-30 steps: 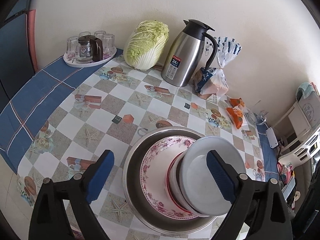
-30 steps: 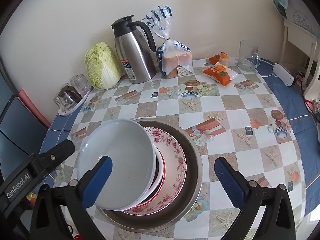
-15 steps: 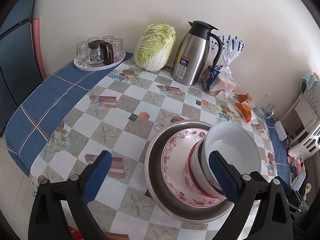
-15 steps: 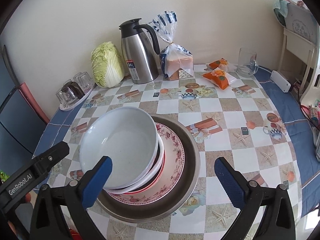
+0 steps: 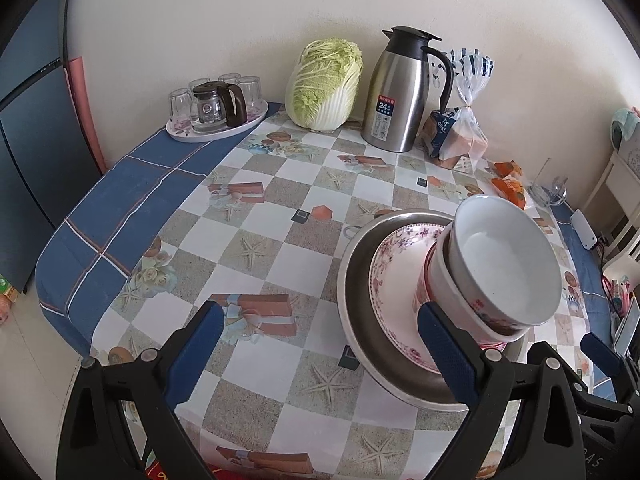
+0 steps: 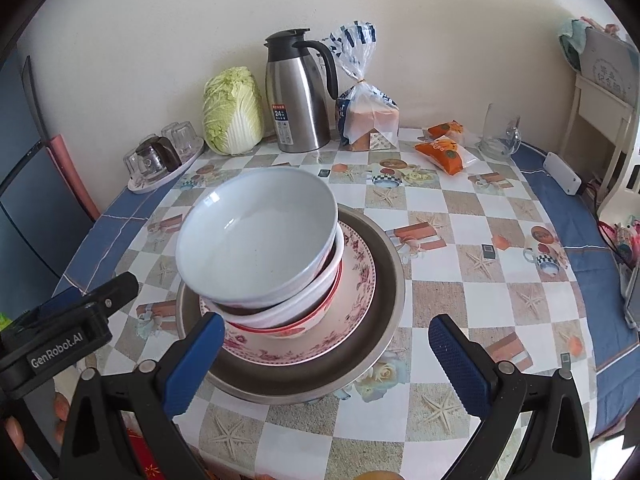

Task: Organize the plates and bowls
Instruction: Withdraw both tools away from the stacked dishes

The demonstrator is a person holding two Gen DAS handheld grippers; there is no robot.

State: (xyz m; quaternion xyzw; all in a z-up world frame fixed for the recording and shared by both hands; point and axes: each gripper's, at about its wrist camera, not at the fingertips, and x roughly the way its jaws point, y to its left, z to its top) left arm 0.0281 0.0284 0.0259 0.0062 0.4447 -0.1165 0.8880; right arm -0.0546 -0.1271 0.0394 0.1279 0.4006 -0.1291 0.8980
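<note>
On table [image 6: 460, 216]: bowls [image 6: 260, 240] stacked crooked on plate [image 6: 352, 280] in basin [image 6: 388, 280], could tip w/ careless grab. Both tongs, left [image 5: 320, 356] & right [image 6: 324, 364], released, holding nothing.

"GenRobot.AI" is printed in white on the left gripper [image 6: 70, 344], seen in the right wrist view. "24" is read on the thermos [image 5: 400, 92] label, its smaller print illegible. Partial letters are seen on the bread bag [image 5: 456, 136], not clearly readable.
</note>
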